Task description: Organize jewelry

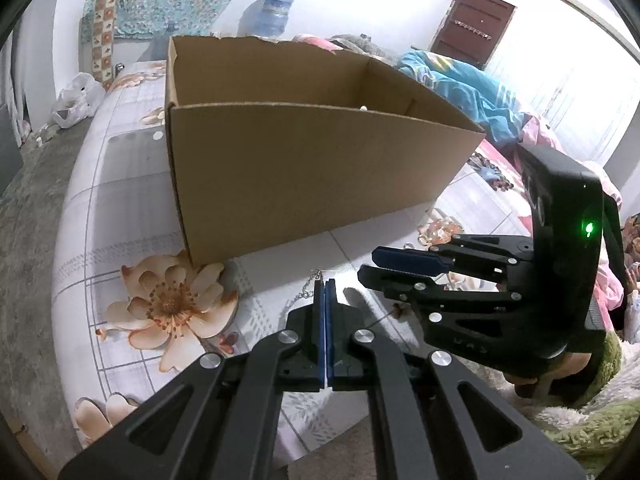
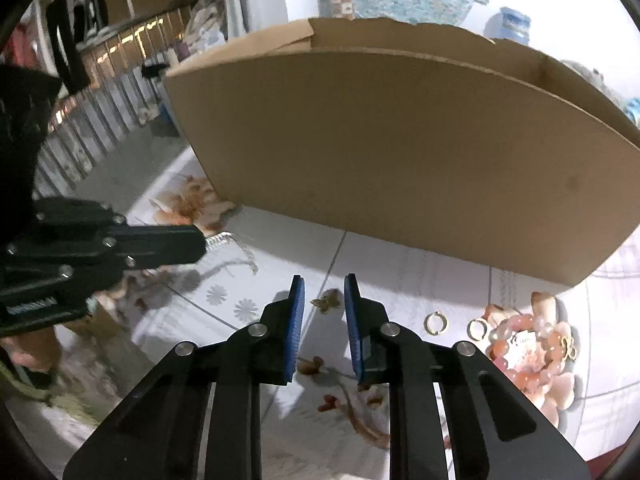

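Observation:
My left gripper (image 1: 325, 282) is shut on a thin silver chain (image 1: 307, 290), which dangles from its tips just above the flowered tablecloth. The right wrist view shows the same grip, with the chain (image 2: 219, 240) hanging from the left gripper (image 2: 202, 242). My right gripper (image 2: 325, 282) is open and points down at a small gold butterfly-shaped piece (image 2: 326, 303) lying on the cloth just past its blue pads (image 2: 297, 312), untouched. Two gold rings (image 2: 435, 323) and a pink bead bracelet (image 2: 528, 344) lie to its right. In the left wrist view the right gripper (image 1: 368, 265) is close by on the right.
An open cardboard box (image 1: 300, 168) stands right behind both grippers and fills the far side of the table (image 2: 400, 152). The table's left edge (image 1: 68, 240) drops to a grey floor. Bedding (image 1: 460, 84) lies behind the box, and a green fluffy fabric (image 1: 592, 420) is at the near right.

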A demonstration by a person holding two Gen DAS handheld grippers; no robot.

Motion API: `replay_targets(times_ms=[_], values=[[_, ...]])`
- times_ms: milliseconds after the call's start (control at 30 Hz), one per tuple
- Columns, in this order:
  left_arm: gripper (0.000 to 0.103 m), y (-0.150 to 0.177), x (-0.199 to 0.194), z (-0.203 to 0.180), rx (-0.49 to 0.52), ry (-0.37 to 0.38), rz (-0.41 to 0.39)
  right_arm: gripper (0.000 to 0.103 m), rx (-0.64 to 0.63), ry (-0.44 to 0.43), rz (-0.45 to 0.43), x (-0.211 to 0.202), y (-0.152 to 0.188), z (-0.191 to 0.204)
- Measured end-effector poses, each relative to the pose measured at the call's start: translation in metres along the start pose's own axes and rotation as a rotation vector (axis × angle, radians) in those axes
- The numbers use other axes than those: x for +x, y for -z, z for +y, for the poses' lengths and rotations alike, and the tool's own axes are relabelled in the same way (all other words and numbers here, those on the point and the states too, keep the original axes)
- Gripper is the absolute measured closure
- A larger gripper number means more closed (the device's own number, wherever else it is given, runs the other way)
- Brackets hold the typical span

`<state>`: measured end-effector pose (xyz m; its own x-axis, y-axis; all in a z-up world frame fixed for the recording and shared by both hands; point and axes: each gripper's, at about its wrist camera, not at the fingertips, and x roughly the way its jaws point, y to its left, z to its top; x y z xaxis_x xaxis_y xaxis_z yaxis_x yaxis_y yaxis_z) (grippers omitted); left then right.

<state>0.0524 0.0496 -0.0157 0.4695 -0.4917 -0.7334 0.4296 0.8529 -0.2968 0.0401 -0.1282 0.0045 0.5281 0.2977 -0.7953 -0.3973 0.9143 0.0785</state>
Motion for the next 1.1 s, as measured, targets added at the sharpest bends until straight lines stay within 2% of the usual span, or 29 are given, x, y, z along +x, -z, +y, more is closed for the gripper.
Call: replay_targets(times_ms=[333, 733, 900, 967, 1100], values=[[0.103, 0.002, 0.002, 0.005, -0.007, -0.013, 0.004, 0.093, -0.064, 0.039, 0.003, 0.005, 0.000, 0.015], [0.103, 0.001, -0.009, 0.002, 0.007, -0.008, -0.017, 0.093, -0.015, 0.007, -0.017, -0.011, -0.002, 0.000], [0.103, -0.013, -0.033, -0.007, 0.013, 0.067, -0.065, 0.093, 0.000, -0.026, -0.118, -0.052, -0.019, -0.007], [0.103, -0.027, -0.045, -0.013, 0.019, 0.119, -0.099, 0.093, 0.011, -0.048, -0.176, -0.071, -0.031, -0.014], [0.103, -0.064, -0.065, -0.022, 0.056, 0.170, -0.169, 0.093, 0.039, -0.092, -0.274, -0.099, -0.060, -0.032]])
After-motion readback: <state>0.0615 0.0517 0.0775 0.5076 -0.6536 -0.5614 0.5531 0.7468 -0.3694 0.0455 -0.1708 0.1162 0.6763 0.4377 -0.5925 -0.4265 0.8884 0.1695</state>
